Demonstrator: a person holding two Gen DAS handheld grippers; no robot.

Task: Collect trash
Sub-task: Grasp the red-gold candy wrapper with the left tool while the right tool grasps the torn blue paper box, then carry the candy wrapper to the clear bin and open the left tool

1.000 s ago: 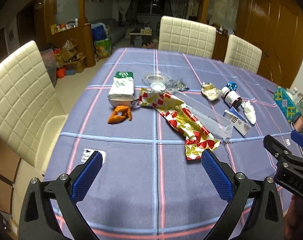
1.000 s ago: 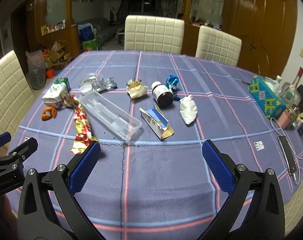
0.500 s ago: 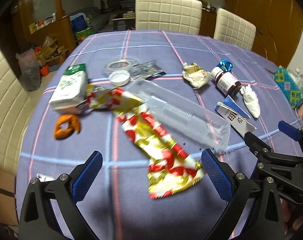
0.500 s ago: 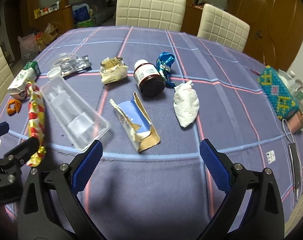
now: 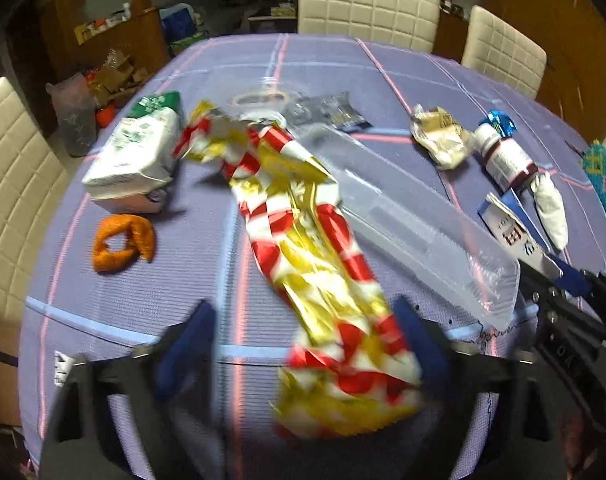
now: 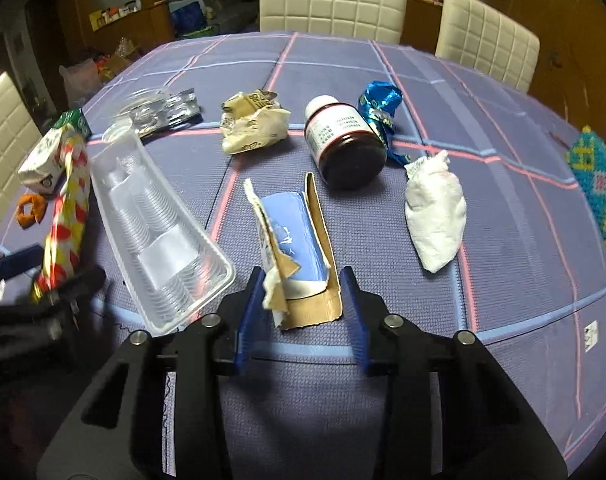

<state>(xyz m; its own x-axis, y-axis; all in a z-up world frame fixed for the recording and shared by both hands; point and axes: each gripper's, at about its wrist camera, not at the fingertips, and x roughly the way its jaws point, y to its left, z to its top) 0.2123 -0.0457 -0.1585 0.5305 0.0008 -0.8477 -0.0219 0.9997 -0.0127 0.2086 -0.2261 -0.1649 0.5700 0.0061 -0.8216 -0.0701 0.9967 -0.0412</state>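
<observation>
The right gripper (image 6: 301, 304) sits low centre of its frame, its blue jaws parted and straddling the near end of the torn blue-and-cardboard box (image 6: 295, 240) — not clenched, no squeeze visible. The left gripper (image 5: 303, 344), blurred at the bottom of its frame, is also spread wide around the tail of the red-and-gold wrapper (image 5: 319, 264). Judging by this, both are at the reach-and-grasp step; next each must close on its piece and lift. The clear plastic tray (image 6: 155, 220) lies between the two targets. Everything rests on a purple checked tablecloth (image 6: 523, 240), with cream padded chairs (image 6: 331, 0) along the upper edge — dark wood doors beyond.
</observation>
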